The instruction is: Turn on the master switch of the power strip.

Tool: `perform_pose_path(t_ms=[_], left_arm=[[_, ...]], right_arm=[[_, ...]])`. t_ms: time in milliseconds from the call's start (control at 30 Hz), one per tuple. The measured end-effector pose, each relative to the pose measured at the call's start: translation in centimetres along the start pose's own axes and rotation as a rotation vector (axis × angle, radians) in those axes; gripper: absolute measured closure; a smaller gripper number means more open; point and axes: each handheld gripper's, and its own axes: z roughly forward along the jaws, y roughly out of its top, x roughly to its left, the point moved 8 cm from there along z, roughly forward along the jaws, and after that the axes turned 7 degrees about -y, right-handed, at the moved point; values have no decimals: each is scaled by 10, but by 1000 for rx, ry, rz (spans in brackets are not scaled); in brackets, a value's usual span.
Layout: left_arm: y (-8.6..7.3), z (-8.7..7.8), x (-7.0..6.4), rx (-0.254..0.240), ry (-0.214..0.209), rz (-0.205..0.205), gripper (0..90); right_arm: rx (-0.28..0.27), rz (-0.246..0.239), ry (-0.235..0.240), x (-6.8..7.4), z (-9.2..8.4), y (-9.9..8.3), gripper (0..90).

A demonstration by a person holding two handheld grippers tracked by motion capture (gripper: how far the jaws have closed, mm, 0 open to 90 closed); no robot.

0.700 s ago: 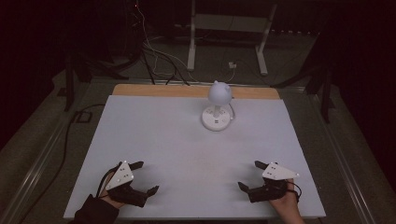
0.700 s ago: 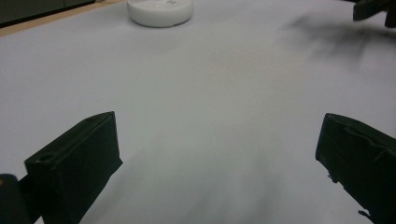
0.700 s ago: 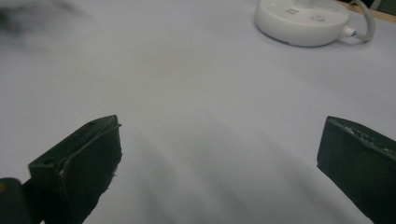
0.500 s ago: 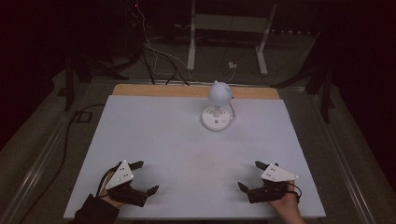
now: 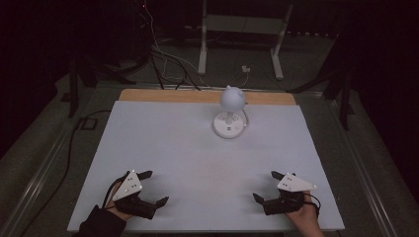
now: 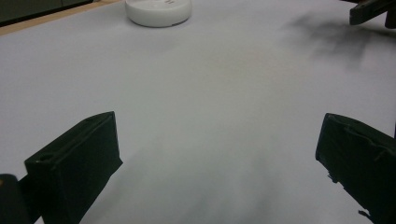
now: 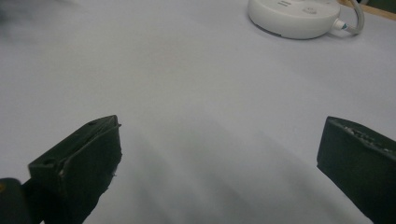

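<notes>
A white desk lamp (image 5: pixel 230 113) with a round head and a round flat base stands at the far middle of the white table (image 5: pixel 163 138); its base (image 6: pixel 159 10) (image 7: pixel 294 16) appears at the top of both gripper views. My left gripper (image 5: pixel 150 188) rests near the front left edge, jaws wide apart with nothing between them (image 6: pixel 217 154). My right gripper (image 5: pixel 266 186) rests near the front right edge, also open and empty (image 7: pixel 219 158). Both lie far from the lamp.
A wooden strip (image 5: pixel 197 97) runs along the table's far edge. A white cable (image 7: pixel 355 18) leaves the lamp base. Beyond the table, dark floor holds cables (image 5: pixel 163 64) and a white stand (image 5: pixel 237 39). The other gripper's jaw tip (image 6: pixel 369 10) shows far off.
</notes>
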Motion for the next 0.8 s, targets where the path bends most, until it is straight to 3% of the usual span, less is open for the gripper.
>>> perform_pose_path(t_ms=[200,433,800], left_arm=[[0,0,-1,-2,0,8,3],[1,0,-1,-9,-5,0,3],[2,0,-2,-12,-12,0,4]], right_arm=[[-2,26,18,2,-2,1,0],[2,21,-6,4,-3,6,0],[10,45,71,15,-2,9,0]])
